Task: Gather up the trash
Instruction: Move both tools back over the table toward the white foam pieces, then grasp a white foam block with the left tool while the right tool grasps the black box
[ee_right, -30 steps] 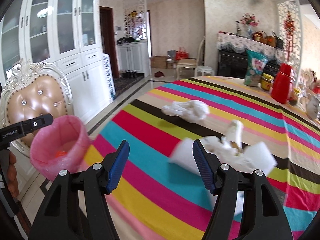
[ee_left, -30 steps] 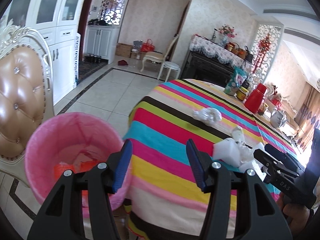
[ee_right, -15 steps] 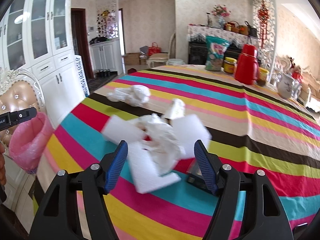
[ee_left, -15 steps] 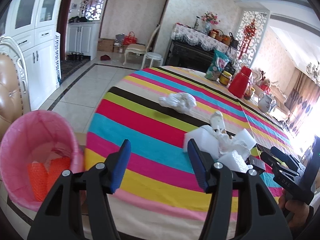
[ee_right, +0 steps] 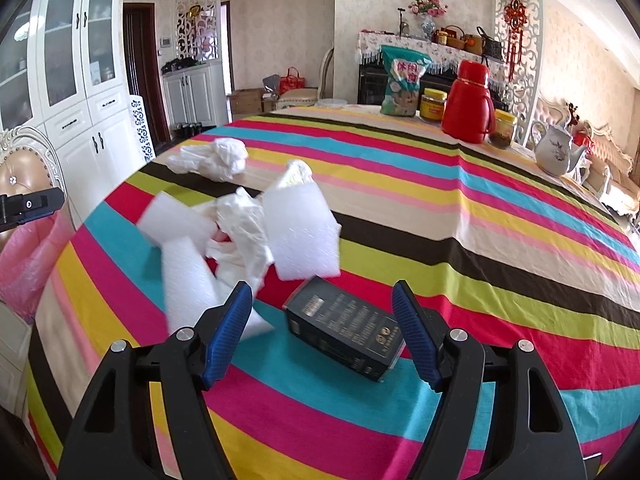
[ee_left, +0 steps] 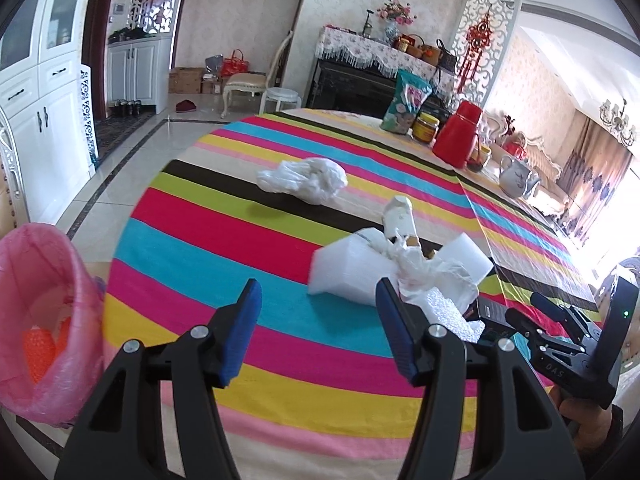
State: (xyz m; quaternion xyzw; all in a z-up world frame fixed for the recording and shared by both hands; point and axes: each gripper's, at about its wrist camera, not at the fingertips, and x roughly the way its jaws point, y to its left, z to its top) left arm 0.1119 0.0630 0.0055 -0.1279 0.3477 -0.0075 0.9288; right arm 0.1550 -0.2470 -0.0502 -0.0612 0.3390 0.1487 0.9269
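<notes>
I'm holding my right claw open over the black box on the worktop, not gripping it. My left claw is hanging open and empty beside the foam.

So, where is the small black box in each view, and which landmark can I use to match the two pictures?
Left wrist view: the black box lies low right, mostly hidden behind the white foam pile.
Right wrist view: it sits low centre between the open fingers of the right gripper, untouched.
Shared landmark: the red thermos at the table's far side.
</notes>
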